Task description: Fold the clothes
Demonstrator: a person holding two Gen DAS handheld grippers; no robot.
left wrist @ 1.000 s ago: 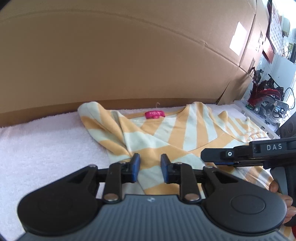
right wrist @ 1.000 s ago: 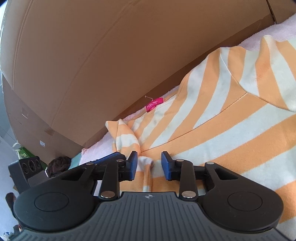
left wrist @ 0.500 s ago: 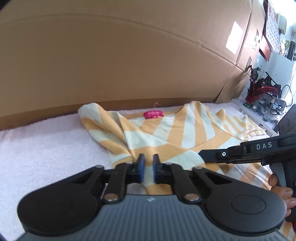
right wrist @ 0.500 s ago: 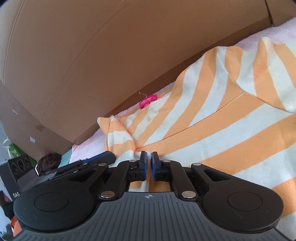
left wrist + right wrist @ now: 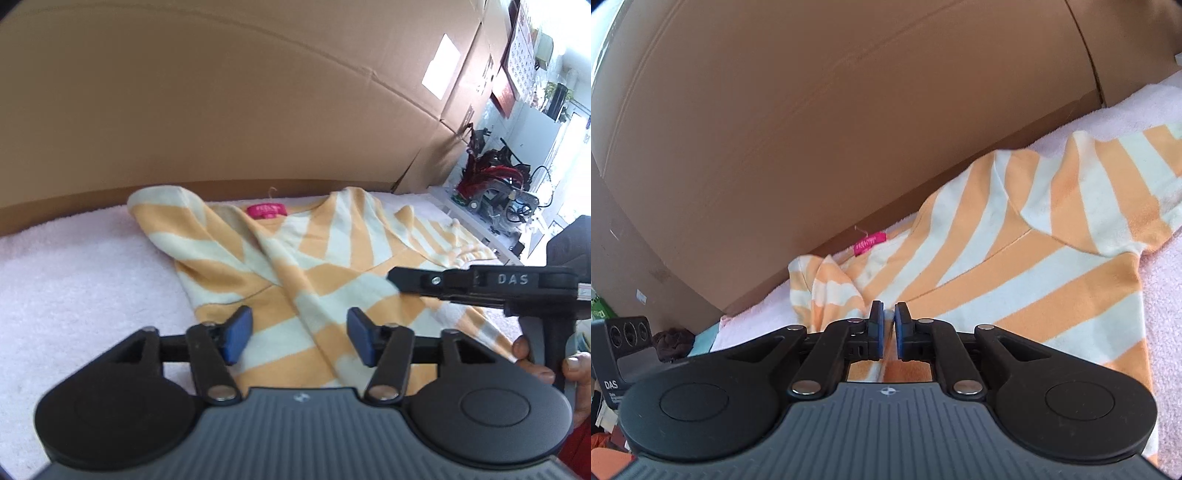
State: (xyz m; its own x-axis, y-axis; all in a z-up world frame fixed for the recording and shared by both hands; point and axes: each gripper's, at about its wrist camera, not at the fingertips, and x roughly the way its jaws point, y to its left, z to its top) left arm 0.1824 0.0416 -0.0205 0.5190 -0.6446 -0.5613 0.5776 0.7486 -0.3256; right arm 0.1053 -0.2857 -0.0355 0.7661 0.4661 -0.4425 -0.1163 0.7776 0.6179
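An orange-and-cream striped shirt (image 5: 332, 258) (image 5: 1015, 266) lies spread on a pale pink towel (image 5: 74, 277), with its pink neck label (image 5: 266, 211) (image 5: 870, 242) at the far edge. My left gripper (image 5: 300, 338) hovers over the shirt's lower middle. Its jaws are opening, and a raised crease of cloth lies under the gap, untouched by the pads. My right gripper (image 5: 889, 325) sits over the shirt's centre with its jaws starting to part; only a thin slit shows between them, with cloth behind it. In the left wrist view the right gripper (image 5: 393, 275) reaches in from the right.
A tall cardboard wall (image 5: 221, 110) (image 5: 812, 110) runs along the far edge of the towel (image 5: 1167, 295). A hand (image 5: 532, 365) holds the right tool. Beyond the towel's right end stand tools and clutter (image 5: 495, 184). Bare towel lies left of the shirt.
Both grippers closed half a second ago. The left has since sprung wide open; the right shows a slightly wider slit. A crease now runs down the shirt's middle.
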